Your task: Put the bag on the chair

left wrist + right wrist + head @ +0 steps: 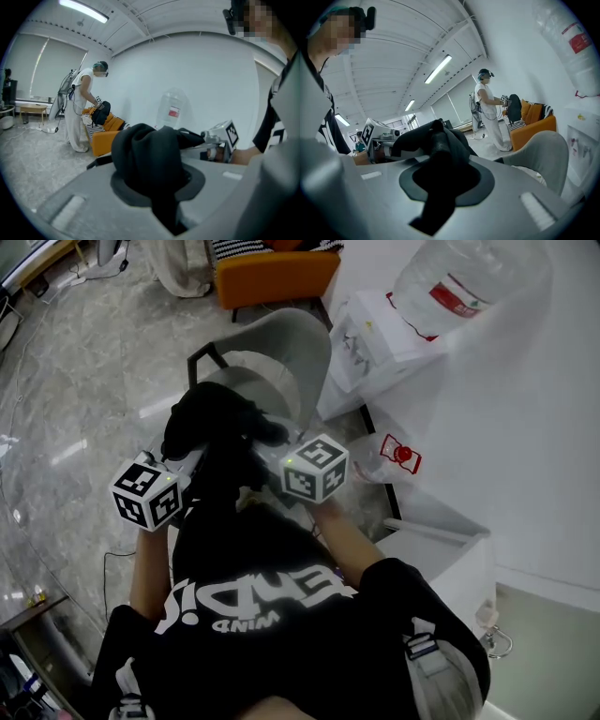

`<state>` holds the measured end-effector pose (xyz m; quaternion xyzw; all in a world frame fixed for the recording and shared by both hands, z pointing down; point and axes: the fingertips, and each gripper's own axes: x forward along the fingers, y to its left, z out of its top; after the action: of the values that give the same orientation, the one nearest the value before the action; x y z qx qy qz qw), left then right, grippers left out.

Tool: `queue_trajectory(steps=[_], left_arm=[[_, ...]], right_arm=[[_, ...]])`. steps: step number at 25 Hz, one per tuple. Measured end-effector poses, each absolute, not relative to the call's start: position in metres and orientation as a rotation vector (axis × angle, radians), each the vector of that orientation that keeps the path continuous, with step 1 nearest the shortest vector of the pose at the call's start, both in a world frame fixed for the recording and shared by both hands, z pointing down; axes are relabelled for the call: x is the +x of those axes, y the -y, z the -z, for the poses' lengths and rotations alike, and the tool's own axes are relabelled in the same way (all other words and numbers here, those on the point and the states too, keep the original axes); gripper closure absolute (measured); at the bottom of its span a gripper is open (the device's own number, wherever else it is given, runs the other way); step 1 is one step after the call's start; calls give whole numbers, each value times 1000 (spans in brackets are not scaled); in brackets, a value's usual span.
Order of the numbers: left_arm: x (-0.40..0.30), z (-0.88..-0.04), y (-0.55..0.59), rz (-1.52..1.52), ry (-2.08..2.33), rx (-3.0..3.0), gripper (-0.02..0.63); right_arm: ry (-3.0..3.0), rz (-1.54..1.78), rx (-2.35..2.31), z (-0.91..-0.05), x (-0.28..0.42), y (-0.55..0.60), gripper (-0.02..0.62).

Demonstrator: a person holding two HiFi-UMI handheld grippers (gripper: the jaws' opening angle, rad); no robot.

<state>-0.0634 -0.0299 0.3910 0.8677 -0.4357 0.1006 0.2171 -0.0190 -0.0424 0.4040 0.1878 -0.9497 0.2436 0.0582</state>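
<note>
- head view: my left gripper (pixel 165 480) and right gripper (pixel 306 471) hold the black bag (pixel 220 423) between them, over the grey chair (pixel 281 357).
- left gripper view: jaws pinched nearly closed on bag fabric.
- right gripper view: jaws likewise clamped on bag fabric.

The bag (pixel 217 426) is black, the chair (pixel 298 360) pale grey, the sofa (pixel 274 276) orange.

Grippers: 2, left gripper (pixel 181 467), right gripper (pixel 287 463). Bags: 2, held black bag (pixel 220 427), far black bag (pixel 514 108). Grey chair (pixel 291 362): 1. Orange sofa (pixel 272 277): 1. Water dispenser (pixel 375 343): 1. Water bottle (pixel 459 277): 1. Persons: 2, wearer (pixel 281 615), background person (pixel 490 110).
</note>
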Motion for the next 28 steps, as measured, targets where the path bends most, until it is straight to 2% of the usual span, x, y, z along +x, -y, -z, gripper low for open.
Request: queue_trajectory(steps=[28], left_arm=[[-101, -450, 246, -355, 997, 2386, 537]], right_arm=[[2777, -884, 793, -463, -56, 251, 523]])
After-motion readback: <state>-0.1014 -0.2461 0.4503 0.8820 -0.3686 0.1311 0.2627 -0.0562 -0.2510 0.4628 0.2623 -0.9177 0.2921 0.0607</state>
